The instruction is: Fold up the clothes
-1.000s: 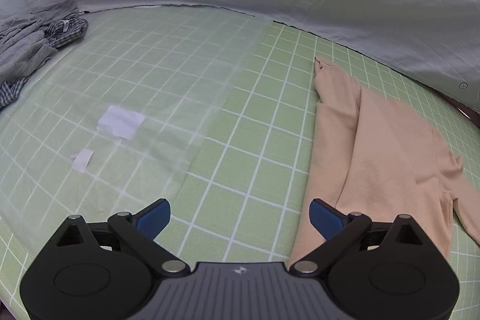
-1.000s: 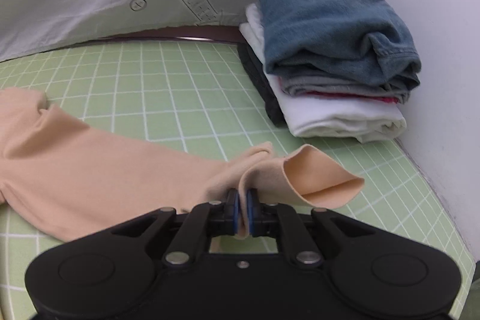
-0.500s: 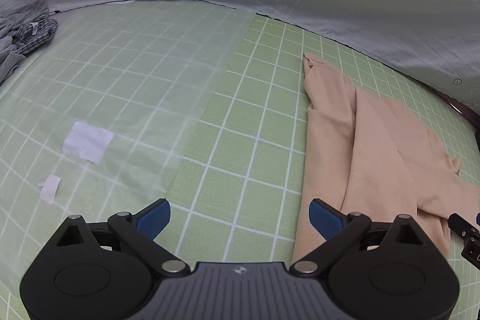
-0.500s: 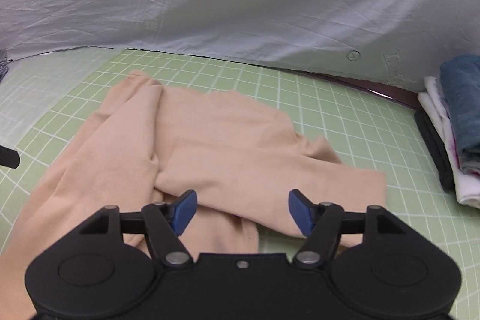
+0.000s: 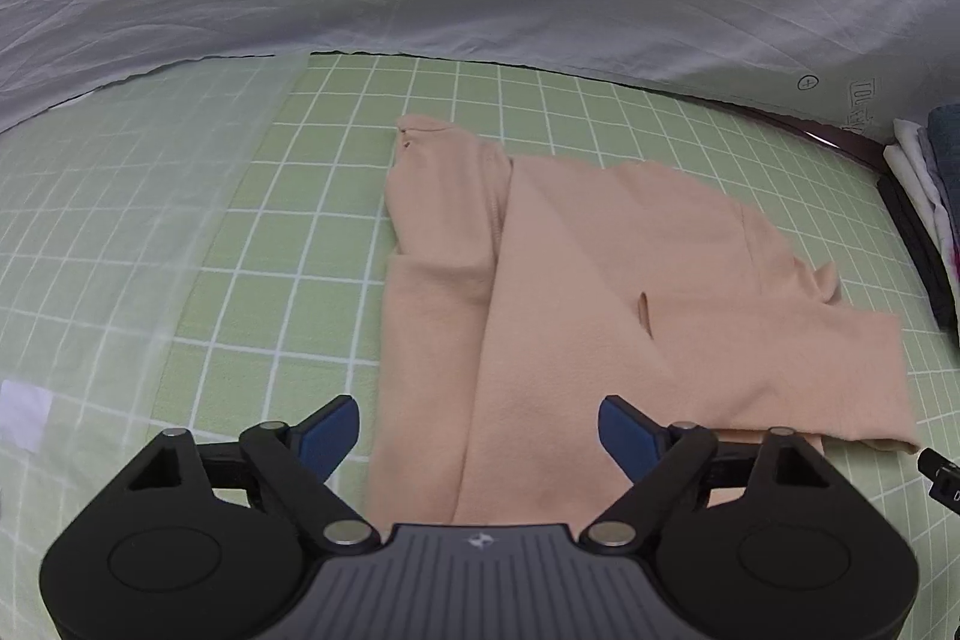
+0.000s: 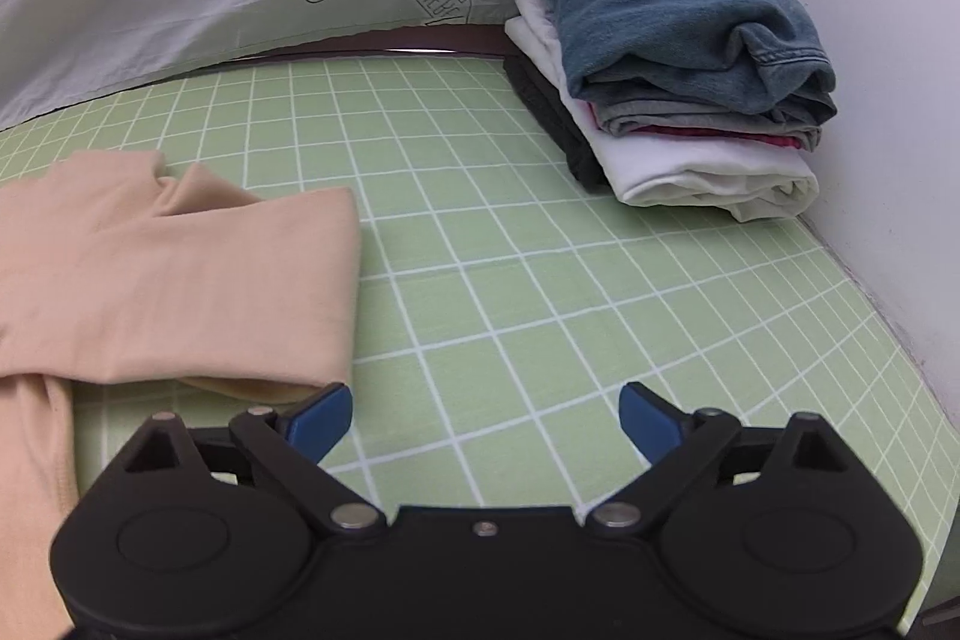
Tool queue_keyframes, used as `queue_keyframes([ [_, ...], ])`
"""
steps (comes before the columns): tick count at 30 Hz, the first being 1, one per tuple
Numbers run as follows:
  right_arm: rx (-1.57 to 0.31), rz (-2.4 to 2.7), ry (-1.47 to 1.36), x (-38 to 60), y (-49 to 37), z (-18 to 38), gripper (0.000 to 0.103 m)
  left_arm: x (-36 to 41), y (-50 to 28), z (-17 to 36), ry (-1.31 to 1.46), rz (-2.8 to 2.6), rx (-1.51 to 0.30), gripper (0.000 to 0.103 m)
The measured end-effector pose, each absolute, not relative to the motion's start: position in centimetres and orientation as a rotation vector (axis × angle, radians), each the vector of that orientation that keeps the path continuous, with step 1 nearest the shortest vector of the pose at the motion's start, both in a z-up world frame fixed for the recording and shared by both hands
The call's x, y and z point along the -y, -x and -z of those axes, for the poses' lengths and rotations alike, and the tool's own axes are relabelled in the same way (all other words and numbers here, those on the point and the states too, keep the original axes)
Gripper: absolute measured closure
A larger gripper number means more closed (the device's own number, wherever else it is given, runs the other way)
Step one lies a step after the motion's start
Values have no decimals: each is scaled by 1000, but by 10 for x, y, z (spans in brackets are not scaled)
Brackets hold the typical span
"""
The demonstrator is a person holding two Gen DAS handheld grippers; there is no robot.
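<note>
Over on the far left, a white scrap [image 5: 24, 415] lies on the green grid mat [image 5: 288, 244], well clear of the action. Moving in, the left claw [image 5: 479, 430] hangs over the near end of the peach top [image 5: 540, 292], its jaws closing with cloth below and between them, though the blue pads press on nothing yet. The top lies flat in the middle of the mat, one sleeve folded across the body and running off to the right.

For a good next fold, my read is the left claw wants the near hem, both layers at once (a single layer would drag the sleeve out of place), pinched close to the left edge so the crease stays square to the grid lines.

Shifting right, the folded sleeve end [image 6: 258, 280] sits flat, its cuff just beside the right claw's left pad. The right claw [image 6: 485, 415] is empty, jaws opening wide over bare mat. It probably needs to slide back left and take the hem's other corner, so both claws lift together and lay the bottom up toward the collar evenly.

Far right, the stack of folded clothes [image 6: 672, 58] waits against the white wall [image 6: 888, 100], jeans on top, well apart from the peach top: likely its destination once it's squared off.
</note>
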State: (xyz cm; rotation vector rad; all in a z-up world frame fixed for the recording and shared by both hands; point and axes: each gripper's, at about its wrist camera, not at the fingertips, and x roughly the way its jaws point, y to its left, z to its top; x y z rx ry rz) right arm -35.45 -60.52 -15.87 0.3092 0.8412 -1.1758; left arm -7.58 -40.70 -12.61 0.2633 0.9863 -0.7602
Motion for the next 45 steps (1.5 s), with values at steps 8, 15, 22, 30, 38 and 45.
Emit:
queue_keyframes([
  [8, -876, 1137, -333, 634, 372, 174, 5, 485, 75, 129, -262, 885, -988, 79],
  [15, -847, 1100, -385, 651, 374, 176, 3, 525, 82, 154, -375, 845, -1037, 77],
  [22, -832, 1110, -410, 650, 375, 178, 1, 529, 86, 159, -355, 907, -1037, 68],
  [30, -860, 1121, -403, 643, 373, 175, 2, 521, 92, 147, -323, 963, -993, 99],
  [38, -901, 1105, -372, 605, 364, 168, 2, 474, 81, 98, -221, 929, -854, 99],
  [45, -906, 1063, -331, 570, 345, 161, 2, 411, 27, 88, -52, 809, -883, 99],
])
